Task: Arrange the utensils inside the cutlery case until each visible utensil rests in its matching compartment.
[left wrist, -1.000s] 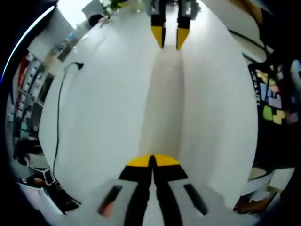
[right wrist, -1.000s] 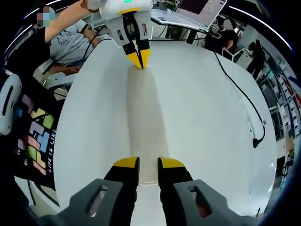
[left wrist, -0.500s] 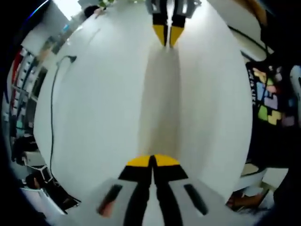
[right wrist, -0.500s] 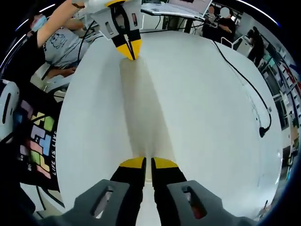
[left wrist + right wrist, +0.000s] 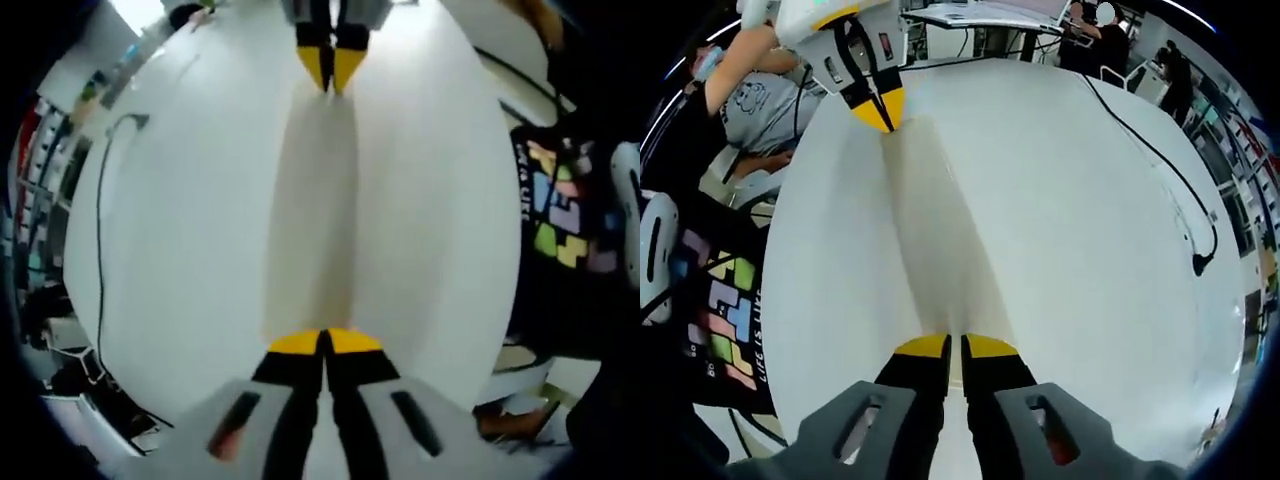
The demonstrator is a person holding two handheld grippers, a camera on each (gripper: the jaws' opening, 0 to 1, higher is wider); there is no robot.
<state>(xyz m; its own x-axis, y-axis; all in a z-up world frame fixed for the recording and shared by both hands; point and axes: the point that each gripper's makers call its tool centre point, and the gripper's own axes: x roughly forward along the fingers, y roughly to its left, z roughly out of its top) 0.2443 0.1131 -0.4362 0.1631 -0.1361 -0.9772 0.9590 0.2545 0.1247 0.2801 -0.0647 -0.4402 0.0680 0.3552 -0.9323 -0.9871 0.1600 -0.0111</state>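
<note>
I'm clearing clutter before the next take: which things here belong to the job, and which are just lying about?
Job: left gripper, right gripper, the pale long strip they clamp by its ends, white table.
Lying about: black cable, seated person in grey, black garment with coloured blocks.

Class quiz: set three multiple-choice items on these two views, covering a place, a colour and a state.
1. In the right gripper view, the black cable lies: A on the pale strip; B on the white table, right of the strip; C in a gripper.
2. Both grippers' fingertips are: A red; B blue; C yellow.
3. The right gripper is: A shut at the strip's end; B wide open; C holding a fork.

Answers: B, the cable runs over bare table; C, the tips are yellow; A, the jaws meet at the strip.
</note>
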